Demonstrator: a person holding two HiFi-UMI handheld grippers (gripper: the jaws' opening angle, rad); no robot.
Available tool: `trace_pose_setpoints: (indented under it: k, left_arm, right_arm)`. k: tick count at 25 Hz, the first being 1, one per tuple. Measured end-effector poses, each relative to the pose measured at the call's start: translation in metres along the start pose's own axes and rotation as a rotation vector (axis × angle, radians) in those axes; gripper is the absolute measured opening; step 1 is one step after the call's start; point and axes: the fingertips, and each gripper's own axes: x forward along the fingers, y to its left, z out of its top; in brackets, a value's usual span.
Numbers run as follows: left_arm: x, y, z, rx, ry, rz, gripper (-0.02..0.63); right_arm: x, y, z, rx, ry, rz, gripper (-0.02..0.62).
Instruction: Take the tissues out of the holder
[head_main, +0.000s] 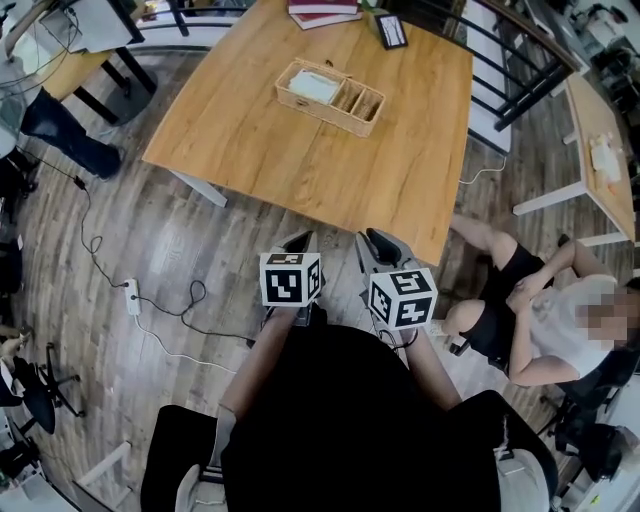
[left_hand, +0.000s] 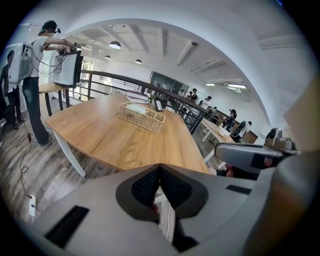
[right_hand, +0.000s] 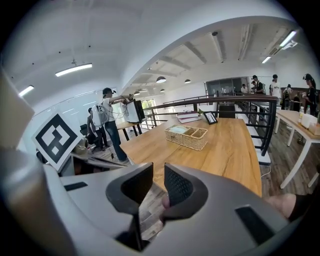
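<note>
A light wooden worktop (head_main: 300, 170) is standing on white legs on a grey plank floor (head_main: 190, 250). A wicker holder (head_main: 322, 112) is resting on the worktop, towards its far half and away from the edges. A stack of books (head_main: 324, 12) is lying at the far edge, and a dark flat device (head_main: 391, 30) is lying near it. A white power strip (head_main: 132, 297) with cables is lying on the floor.

Table (head_main: 300, 160): pale wood, smooth satin finish, visible grain. Holder (head_main: 322, 113): woven wicker, rough. Tissues (head_main: 314, 86): white soft paper. Floor (head_main: 150, 260): grey-brown wood-look planks, matt. Left gripper (left_hand: 160, 169), right gripper (right_hand: 157, 175): smooth matt grey plastic. Pads (right_hand: 178, 187): black, finely ribbed.
</note>
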Motion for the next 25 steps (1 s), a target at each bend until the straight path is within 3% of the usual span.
trace_pose_setpoints:
  k: [11,19,25]
  left_arm:
    - [0.026,0.05,0.041,0.002,0.021,-0.032,0.012]
    - [0.044,0.061,0.06,0.006,0.036,-0.047,0.012]
    - [0.058,0.063,0.068,-0.013,0.035,-0.038,0.012]
  right_arm:
    - [0.066,-0.003,0.04,-0.001,0.001,-0.057,0.063]
    - [0.084,-0.018,0.053,0.006,-0.002,-0.098,0.063]
    - [0.097,-0.039,0.065,0.044,-0.032,-0.055,0.037]
